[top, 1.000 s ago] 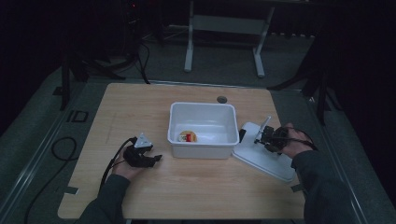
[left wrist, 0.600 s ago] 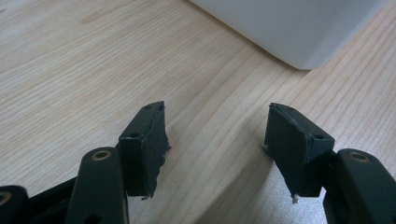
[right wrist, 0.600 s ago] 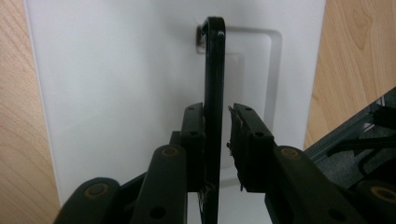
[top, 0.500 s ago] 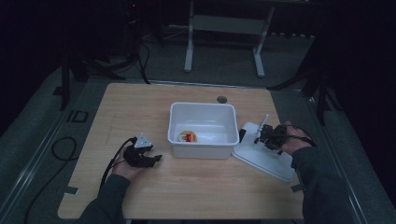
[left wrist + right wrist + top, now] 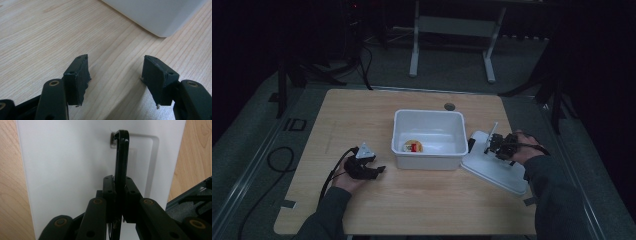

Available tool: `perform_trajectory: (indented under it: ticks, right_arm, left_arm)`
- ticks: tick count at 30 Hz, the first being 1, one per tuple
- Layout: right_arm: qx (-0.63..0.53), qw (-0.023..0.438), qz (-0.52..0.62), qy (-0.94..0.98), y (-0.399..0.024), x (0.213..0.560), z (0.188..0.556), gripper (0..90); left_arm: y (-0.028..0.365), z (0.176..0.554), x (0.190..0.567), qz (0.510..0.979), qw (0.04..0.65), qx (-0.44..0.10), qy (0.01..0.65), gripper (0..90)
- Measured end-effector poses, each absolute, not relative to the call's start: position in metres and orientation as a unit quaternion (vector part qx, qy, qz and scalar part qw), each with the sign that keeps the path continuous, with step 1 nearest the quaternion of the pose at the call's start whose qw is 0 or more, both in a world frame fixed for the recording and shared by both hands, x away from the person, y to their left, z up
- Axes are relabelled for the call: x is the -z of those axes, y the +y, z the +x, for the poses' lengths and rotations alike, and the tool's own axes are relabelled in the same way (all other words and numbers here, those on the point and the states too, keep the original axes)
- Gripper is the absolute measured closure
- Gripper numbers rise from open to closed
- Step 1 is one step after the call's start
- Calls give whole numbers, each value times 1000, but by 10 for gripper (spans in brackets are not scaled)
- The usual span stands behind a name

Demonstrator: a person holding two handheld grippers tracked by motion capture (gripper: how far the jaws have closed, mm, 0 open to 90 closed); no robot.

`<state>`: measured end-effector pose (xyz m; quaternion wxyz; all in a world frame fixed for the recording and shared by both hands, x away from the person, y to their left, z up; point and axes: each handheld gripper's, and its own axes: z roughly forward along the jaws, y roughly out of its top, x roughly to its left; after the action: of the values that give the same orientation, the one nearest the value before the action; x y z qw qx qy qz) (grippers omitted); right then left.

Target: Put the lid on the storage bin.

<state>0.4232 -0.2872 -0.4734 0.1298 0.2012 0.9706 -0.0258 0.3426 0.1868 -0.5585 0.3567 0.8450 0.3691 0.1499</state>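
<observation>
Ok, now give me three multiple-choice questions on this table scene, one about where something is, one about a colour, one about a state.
1. Where does the white lid lie?
A. Inside the bin
B. On the table, right of the white bin in the high view
C. On the floor

2. What colour is the lid's handle?
A. Black
B. Red
C. Yellow

3. How are the left tongs?
A. Open, with nothing between them
B. Shut on the lid
C. Shut on the bin's rim

Answers:
1 B: the high view shows the lid flat on the wood beside the bin.
2 A: the dark handle stands between the right tongs, whose jaws have just been closing and now press on it.
3 A: only bare wood shows between the jaws.
</observation>
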Motion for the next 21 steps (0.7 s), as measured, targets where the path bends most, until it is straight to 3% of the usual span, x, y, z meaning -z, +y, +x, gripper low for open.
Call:
perform_trajectory:
  ticks: [21]
  right_arm:
    - [26, 136, 192, 972, -291, 469, 422, 837]
  left_arm:
    - [187, 343, 559, 845, 358, -149, 368, 383]
